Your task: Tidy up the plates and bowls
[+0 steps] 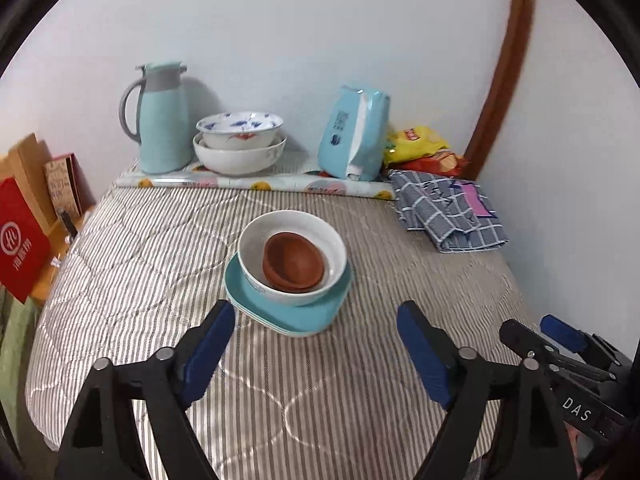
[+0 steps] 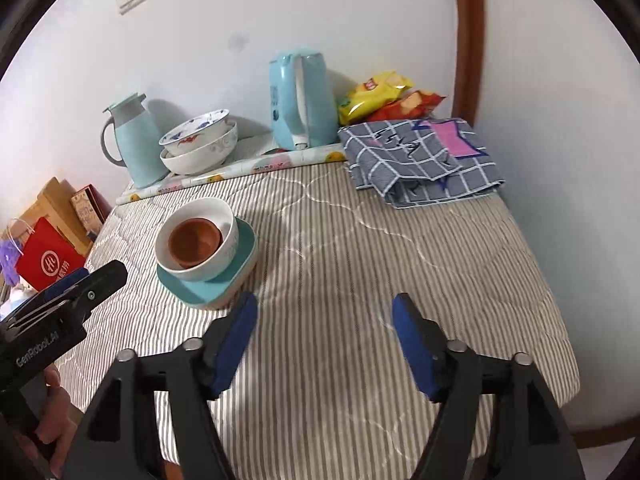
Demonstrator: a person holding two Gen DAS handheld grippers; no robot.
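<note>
A white bowl [image 1: 292, 254] holding stacked brown bowls [image 1: 294, 266] sits on teal plates [image 1: 288, 312] in the middle of the striped table. The same stack shows in the right wrist view: white bowl [image 2: 196, 240], brown bowls [image 2: 194, 242], teal plates [image 2: 208, 284]. Two patterned white bowls [image 1: 240, 144] [image 2: 200, 144] are nested at the back. My left gripper [image 1: 316, 320] is open and empty just in front of the stack. My right gripper [image 2: 324, 312] is open and empty to the stack's right, above the cloth.
A teal thermos jug [image 1: 160, 120], a blue kettle [image 1: 354, 136], snack bags [image 1: 420, 148] and a folded checked cloth [image 1: 448, 212] line the back and right. Boxes and a red bag [image 1: 22, 240] stand off the table's left edge. The wall is close on the right.
</note>
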